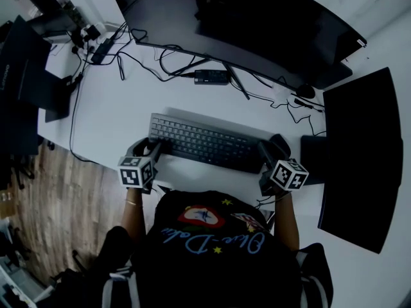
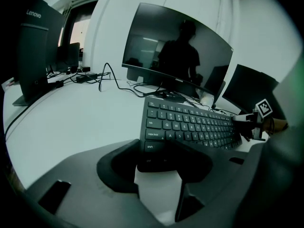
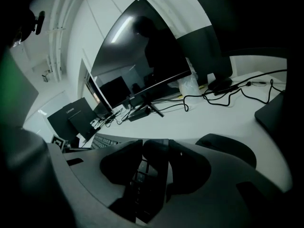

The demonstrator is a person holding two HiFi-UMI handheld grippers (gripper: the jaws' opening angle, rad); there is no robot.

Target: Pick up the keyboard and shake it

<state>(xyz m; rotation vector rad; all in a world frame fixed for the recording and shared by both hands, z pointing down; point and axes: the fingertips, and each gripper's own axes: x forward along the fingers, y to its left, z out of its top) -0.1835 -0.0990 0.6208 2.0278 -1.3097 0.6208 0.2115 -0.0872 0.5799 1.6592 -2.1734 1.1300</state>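
My left gripper (image 1: pixel 154 147) is clamped on the left end of the keyboard (image 1: pixel 205 143) and my right gripper (image 1: pixel 266 151) on its right end, each pair of jaws held apart only by the casing between them. The keyboard lies along the near edge of the desk (image 1: pixel 109 117), about midway. Both holds look shallow to me: a hard shake could slide one end out of its pads and drop it over that edge, and uneven lifting would twist it. The desk is white and smooth, with a curved monitor (image 1: pixel 244 24) and loose cables (image 1: pixel 164 59) toward the far edge, and a second screen (image 1: pixel 366 153) at the right edge
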